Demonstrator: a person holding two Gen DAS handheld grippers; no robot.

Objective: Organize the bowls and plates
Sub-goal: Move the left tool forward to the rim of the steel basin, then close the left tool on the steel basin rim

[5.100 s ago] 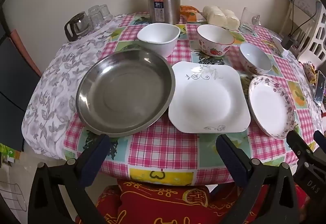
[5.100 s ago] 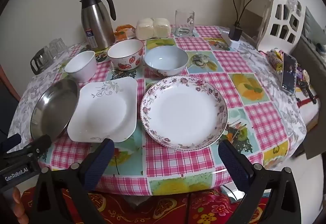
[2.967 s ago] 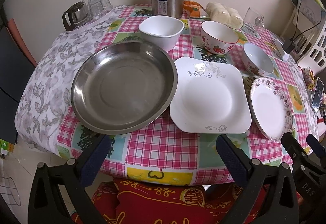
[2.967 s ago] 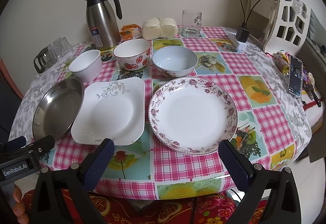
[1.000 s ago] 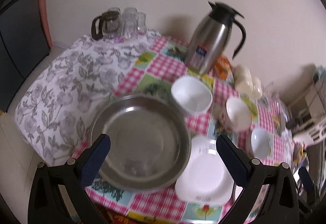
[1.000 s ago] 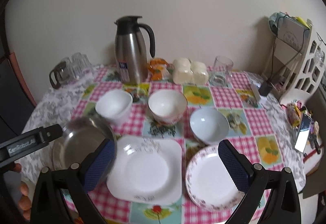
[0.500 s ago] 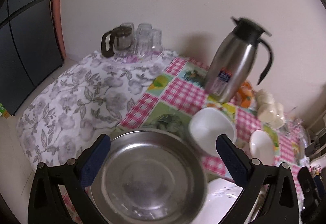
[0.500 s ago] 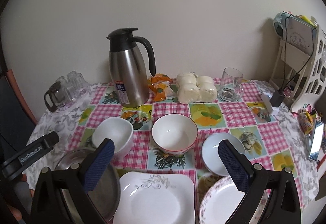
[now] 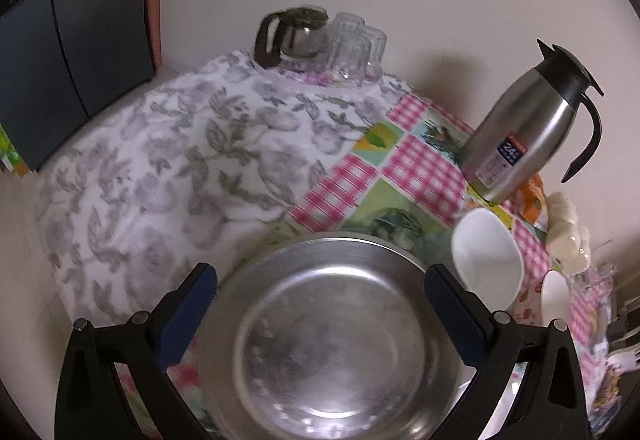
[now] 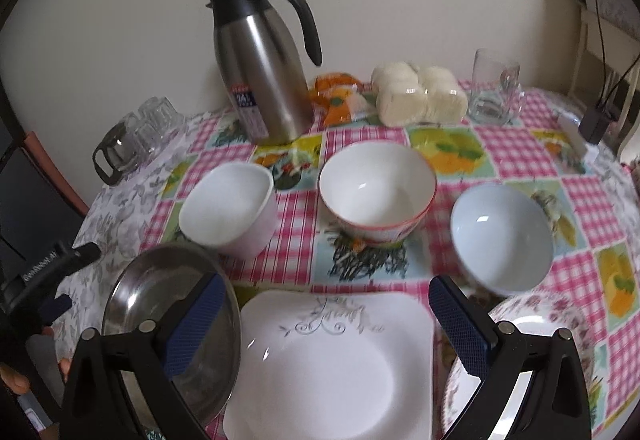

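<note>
My left gripper (image 9: 320,294) is open and empty, hovering over a round steel plate (image 9: 332,340); it also shows at the left of the right wrist view (image 10: 56,272). My right gripper (image 10: 326,314) is open and empty over a square white plate (image 10: 332,364). Beyond it stand a square white bowl (image 10: 228,210), a strawberry-patterned bowl (image 10: 378,190) and a pale blue bowl (image 10: 502,236). A floral-rimmed plate (image 10: 532,324) lies at the lower right. The steel plate (image 10: 168,304) lies left of the square plate.
A steel thermos jug (image 10: 260,68), an orange packet (image 10: 338,96), wrapped white buns (image 10: 416,94) and a glass mug (image 10: 494,88) stand at the back. A glass pot and glasses (image 9: 320,40) sit at the far left corner. A dark cabinet (image 9: 60,40) stands left.
Both grippers have moved forward and lower over the table. The left one has closed in on the steel plate, the right one on the square white plate. Both stay open.
</note>
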